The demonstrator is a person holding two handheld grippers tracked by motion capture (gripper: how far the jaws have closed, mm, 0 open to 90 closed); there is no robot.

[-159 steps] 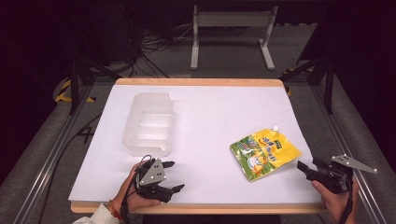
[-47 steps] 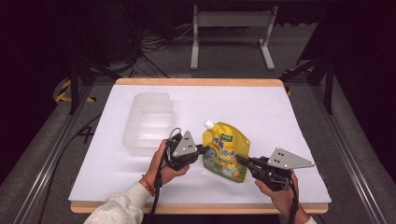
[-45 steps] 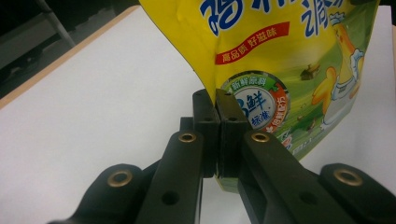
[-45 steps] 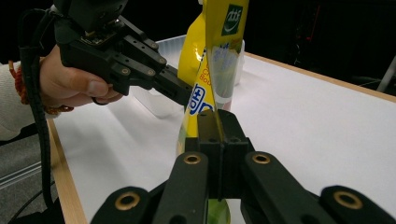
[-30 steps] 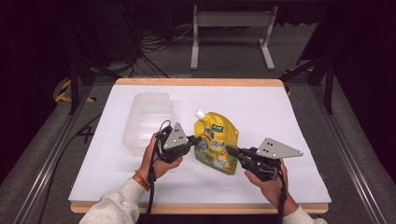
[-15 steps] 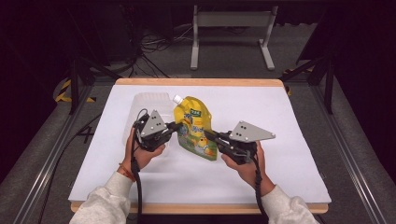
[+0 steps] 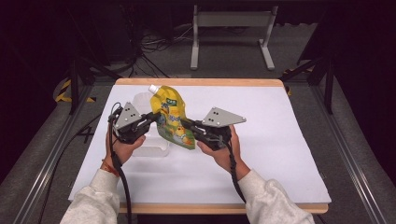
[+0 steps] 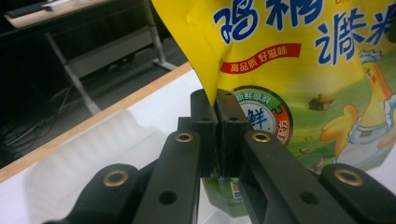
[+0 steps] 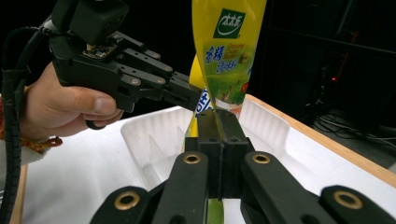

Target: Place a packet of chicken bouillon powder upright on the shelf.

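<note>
A yellow spouted pouch (image 7: pixel 172 116) with a white cap hangs upright in the air above the table's left half, held from both sides. My left gripper (image 7: pixel 152 117) is shut on the pouch's left edge (image 8: pixel 210 70). My right gripper (image 7: pixel 185 123) is shut on its right edge (image 9: pixel 224 60). The left gripper (image 9: pixel 194 100) reaches in from the left in the right gripper view. A clear plastic tray (image 7: pixel 152 147) lies on the white table right under and behind the pouch; its ribbed wall (image 8: pixel 88 154) and hollow (image 9: pixel 161 135) are close below the jaws.
The white tabletop (image 7: pixel 280 140) has a wooden rim (image 7: pixel 201 82). A metal stand (image 7: pixel 231 28) and cables lie on the dark floor behind. Black frame rails run along both sides of the table.
Both grippers have carried the pouch from the table's right side leftward and away from the person, lifting it upright over the clear tray.
</note>
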